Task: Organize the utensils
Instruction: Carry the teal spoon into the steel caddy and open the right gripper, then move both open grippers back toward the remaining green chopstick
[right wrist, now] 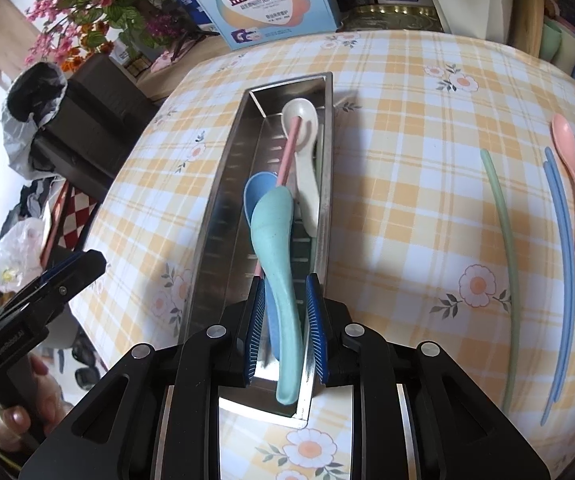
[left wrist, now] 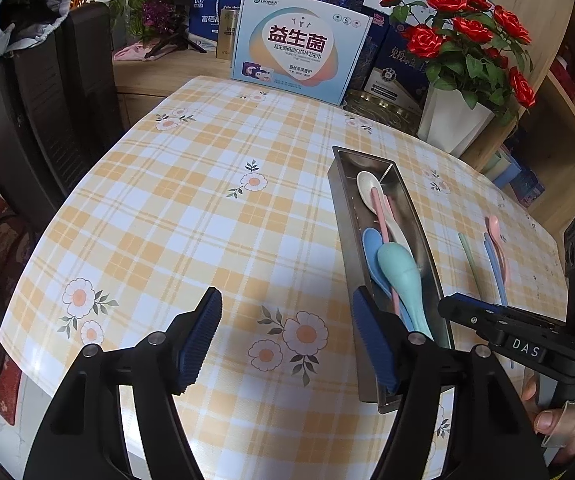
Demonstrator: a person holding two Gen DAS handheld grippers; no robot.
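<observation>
A long steel tray [left wrist: 367, 156] [right wrist: 223, 184] lies on the checked tablecloth. It holds a white spoon [right wrist: 299, 116], a pink chopstick [right wrist: 289, 148], a blue spoon [right wrist: 257, 190] and, on top, a teal spoon [right wrist: 273, 232] [left wrist: 397, 268]. My right gripper [right wrist: 285, 282] straddles the teal spoon's handle at the tray's near end. Its jaws are narrow, and a thin gap shows on each side of the handle. My left gripper [left wrist: 287, 294] is open over bare cloth just left of the tray. Right of the tray lie a green chopstick [right wrist: 501, 208], two blue chopsticks [right wrist: 559, 220] and a pink spoon [right wrist: 571, 152].
A light blue box [left wrist: 299, 44] and a gold tin [left wrist: 383, 108] stand at the table's far edge beside a white vase of red roses [left wrist: 455, 120]. A black chair [left wrist: 47, 120] is off the left side. A hand [left wrist: 559, 416] holds the right gripper's handle.
</observation>
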